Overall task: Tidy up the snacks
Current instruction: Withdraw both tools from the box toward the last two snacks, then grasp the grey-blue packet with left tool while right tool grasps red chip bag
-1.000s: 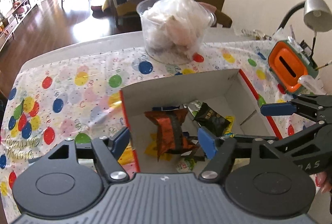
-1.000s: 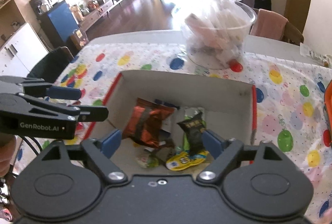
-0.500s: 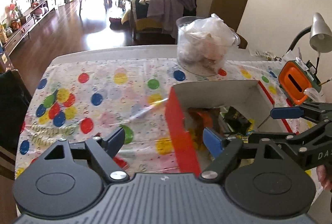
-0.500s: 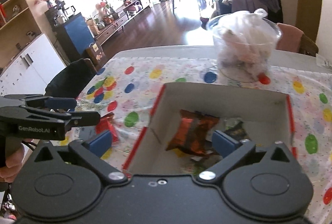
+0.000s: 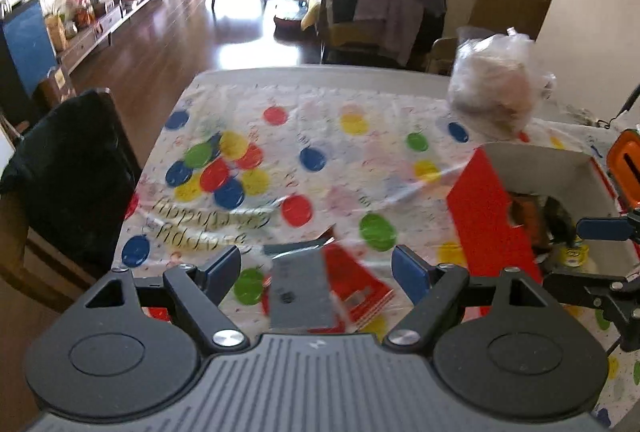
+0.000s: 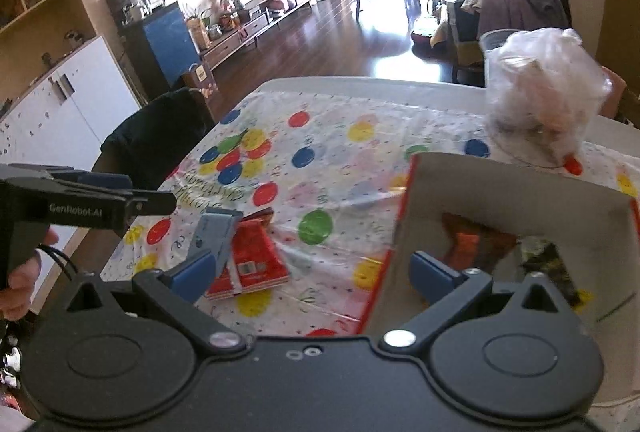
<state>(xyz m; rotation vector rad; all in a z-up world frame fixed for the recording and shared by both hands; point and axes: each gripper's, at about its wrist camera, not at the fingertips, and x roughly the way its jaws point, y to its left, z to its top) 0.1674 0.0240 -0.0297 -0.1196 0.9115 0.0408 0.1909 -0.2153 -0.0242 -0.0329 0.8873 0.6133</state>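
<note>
A grey snack packet (image 5: 302,290) and a red one (image 5: 358,282) lie side by side on the balloon-print tablecloth (image 5: 328,167), left of the red-sided cardboard box (image 5: 490,220). My left gripper (image 5: 316,270) hovers over them, open, with both packets showing between its fingers untouched. My right gripper (image 6: 312,272) is open too, straddling the box's left wall (image 6: 404,232), with the red packet (image 6: 252,258) and grey packet (image 6: 214,228) by its left finger. Inside the box lie an orange packet (image 6: 468,240) and a dark packet (image 6: 548,264). The left gripper (image 6: 152,189) shows at the right wrist view's left edge.
A clear tub holding a plastic bag (image 5: 496,99) stands at the table's far right, behind the box. An orange object (image 5: 624,167) sits beyond the box. A dark chair (image 5: 68,175) is pushed against the table's left edge.
Both grippers have swung left, away from above the box's inside toward the cloth beside it. The grey and red packets have come into view. Both pairs of jaws stand a little wider.
</note>
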